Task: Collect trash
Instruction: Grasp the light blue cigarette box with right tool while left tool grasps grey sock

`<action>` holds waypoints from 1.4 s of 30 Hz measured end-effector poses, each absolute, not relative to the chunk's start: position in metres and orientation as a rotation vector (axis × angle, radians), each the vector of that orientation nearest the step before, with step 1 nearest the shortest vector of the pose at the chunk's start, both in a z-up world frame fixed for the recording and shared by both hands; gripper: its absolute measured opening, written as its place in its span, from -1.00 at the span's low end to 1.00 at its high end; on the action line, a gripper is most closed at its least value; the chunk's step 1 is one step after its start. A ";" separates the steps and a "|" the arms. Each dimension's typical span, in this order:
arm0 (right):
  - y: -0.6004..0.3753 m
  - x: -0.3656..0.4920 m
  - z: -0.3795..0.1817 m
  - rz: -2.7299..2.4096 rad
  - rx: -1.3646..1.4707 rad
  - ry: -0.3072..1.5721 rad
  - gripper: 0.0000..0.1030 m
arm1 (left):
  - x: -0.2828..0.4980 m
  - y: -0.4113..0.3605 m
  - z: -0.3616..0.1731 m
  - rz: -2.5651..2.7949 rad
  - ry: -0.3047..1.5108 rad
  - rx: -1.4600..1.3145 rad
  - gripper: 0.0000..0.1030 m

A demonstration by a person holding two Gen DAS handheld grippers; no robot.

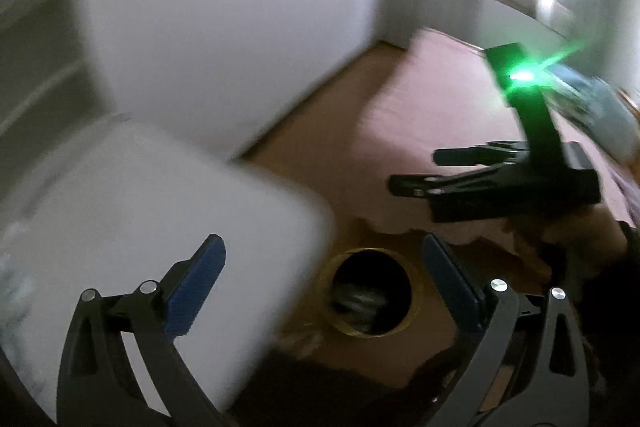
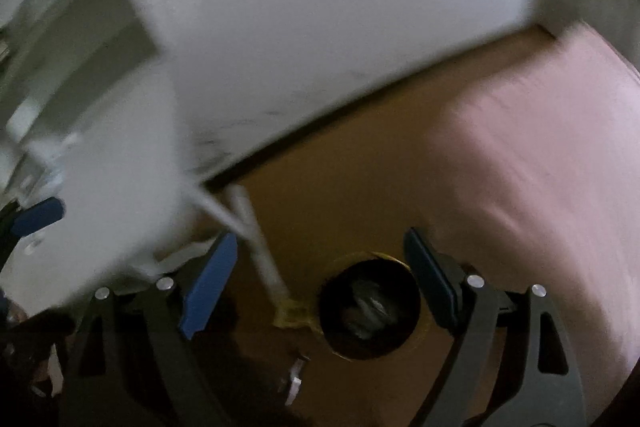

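A round bin with a gold rim stands on the brown floor below both grippers. Crumpled silvery trash lies in its dark inside. My left gripper hangs high above the bin, open, with nothing between its blue pads. My right gripper is also open and empty, above the bin. It shows from the side in the left wrist view, with a green light on its body. One blue fingertip of the left gripper shows at the left edge of the right wrist view.
A white tabletop on thin white legs stands left of the bin. A pink bed cover lies on the right and a white wall stands behind. Small white scraps lie on the floor.
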State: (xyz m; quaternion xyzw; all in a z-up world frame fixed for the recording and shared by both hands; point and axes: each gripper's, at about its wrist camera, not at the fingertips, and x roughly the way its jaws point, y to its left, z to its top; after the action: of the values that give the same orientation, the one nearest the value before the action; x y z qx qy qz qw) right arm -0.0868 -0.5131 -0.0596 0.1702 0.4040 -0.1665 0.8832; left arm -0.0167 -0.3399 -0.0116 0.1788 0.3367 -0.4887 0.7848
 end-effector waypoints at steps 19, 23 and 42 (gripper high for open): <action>-0.128 0.178 -0.094 0.164 -0.001 1.064 0.32 | 0.139 0.095 -0.035 -0.192 0.882 0.061 0.86; -0.116 0.189 -0.098 0.145 0.007 1.078 0.30 | 0.155 0.107 -0.042 -0.201 0.892 0.044 0.86; -0.147 0.168 -0.076 0.187 0.074 1.000 -0.77 | 0.234 0.052 -0.059 -0.359 0.913 0.152 0.86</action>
State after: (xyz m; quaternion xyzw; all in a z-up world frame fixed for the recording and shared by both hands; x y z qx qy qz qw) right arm 0.1681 -0.1468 -0.0762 0.0355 0.4784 0.0895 0.8729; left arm 0.2335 0.0522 -0.0594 0.0728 0.4381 -0.1723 0.8793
